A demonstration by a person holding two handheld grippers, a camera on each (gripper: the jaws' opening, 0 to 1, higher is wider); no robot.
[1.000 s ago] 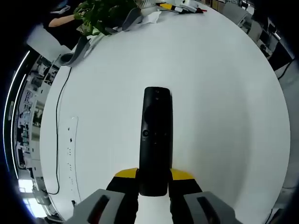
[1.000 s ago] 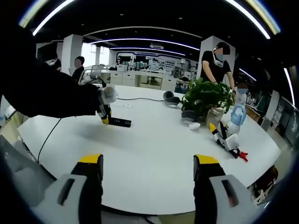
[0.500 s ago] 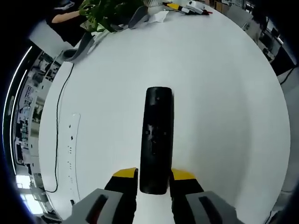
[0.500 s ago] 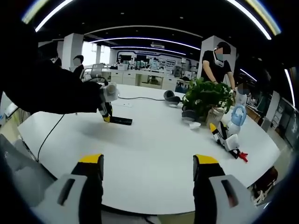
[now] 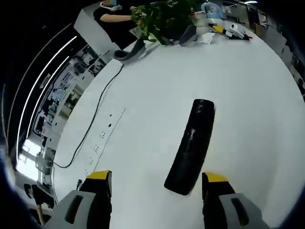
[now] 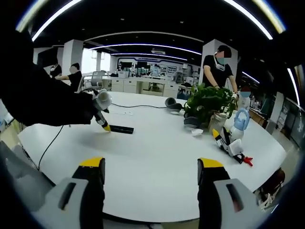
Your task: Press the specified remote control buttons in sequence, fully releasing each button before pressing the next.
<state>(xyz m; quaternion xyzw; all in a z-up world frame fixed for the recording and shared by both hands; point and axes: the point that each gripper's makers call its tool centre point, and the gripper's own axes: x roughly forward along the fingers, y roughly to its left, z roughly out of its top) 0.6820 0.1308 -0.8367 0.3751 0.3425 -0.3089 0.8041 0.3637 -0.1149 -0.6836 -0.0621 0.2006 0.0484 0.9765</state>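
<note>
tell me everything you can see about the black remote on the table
The slim black plastic remote control lies flat, face up, on the round white table. It is a long bar with rounded ends; small pale button marks sit along its middle, too blurred to read. In the left gripper view it runs diagonally between the open yellow-tipped jaws of the left gripper, and neither jaw touches it. In the right gripper view it is a thin dark strip beside that gripper's tip. Only the tabletop touches it.

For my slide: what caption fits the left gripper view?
Open hand-held gripper above a black remote lying on a white table.
</note>
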